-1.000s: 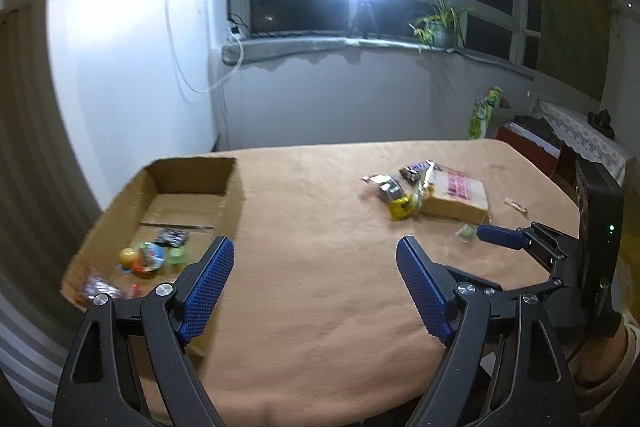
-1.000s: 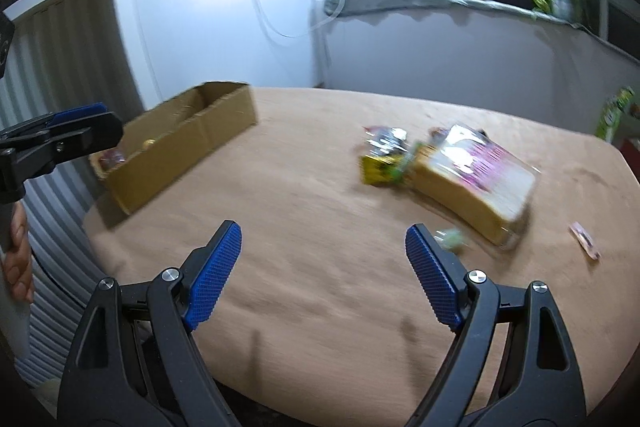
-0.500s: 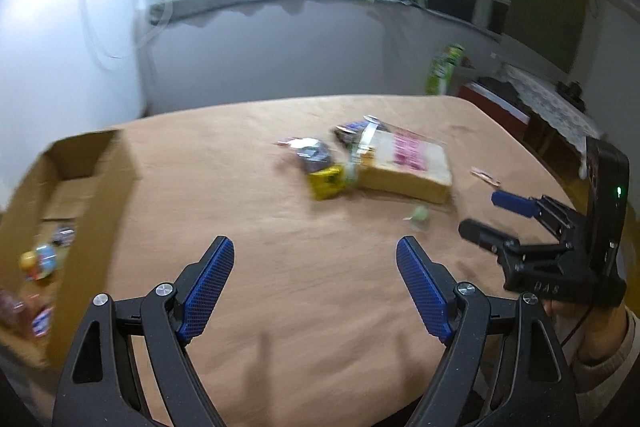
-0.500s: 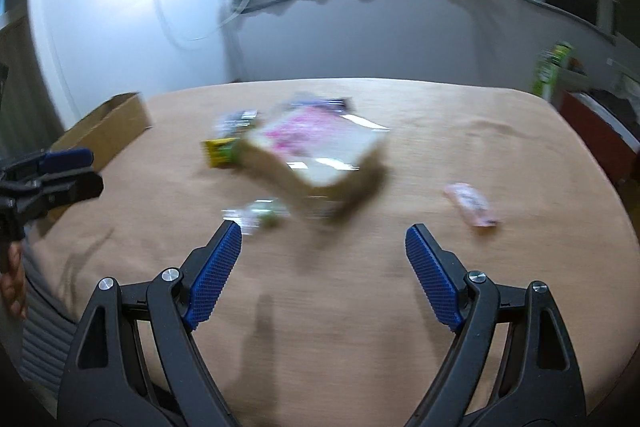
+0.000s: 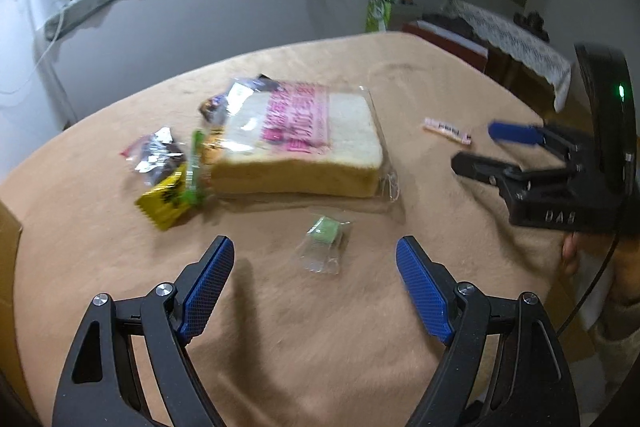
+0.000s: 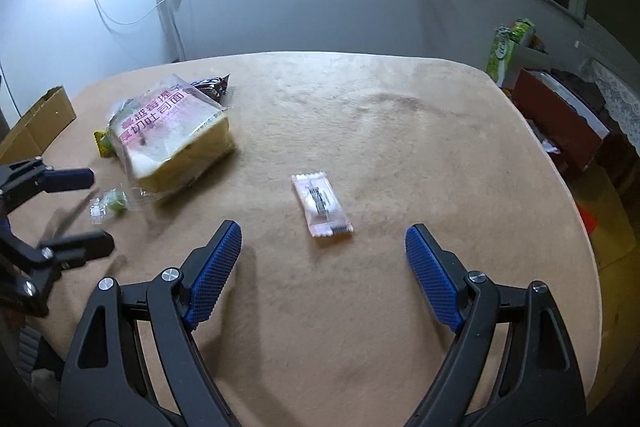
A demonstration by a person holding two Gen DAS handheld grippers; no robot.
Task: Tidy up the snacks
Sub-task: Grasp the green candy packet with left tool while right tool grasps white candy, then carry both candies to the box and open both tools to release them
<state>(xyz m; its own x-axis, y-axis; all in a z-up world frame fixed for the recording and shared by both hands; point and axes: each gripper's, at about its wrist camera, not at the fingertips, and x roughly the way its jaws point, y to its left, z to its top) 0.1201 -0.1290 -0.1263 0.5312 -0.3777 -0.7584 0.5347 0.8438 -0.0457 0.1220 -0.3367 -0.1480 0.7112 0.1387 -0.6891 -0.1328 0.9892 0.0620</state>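
A bag of sliced bread with pink print lies mid-table, with a yellow packet and silver and dark wrappers at its left end. A small clear wrapper with a green sweet lies just ahead of my left gripper, which is open and empty. My right gripper is open and empty too; a pink snack bar lies on the cloth a little beyond its fingertips. Each gripper shows in the other's view: right gripper, left gripper.
A beige cloth covers the table. The cardboard box stands at the far left edge. A red box and a green bag sit beyond the table's right side. A hand holds the right gripper.
Both grippers swung right and dipped toward the table. The left view left the box and closed on the bread and green sweet; the right view came over the pink bar.
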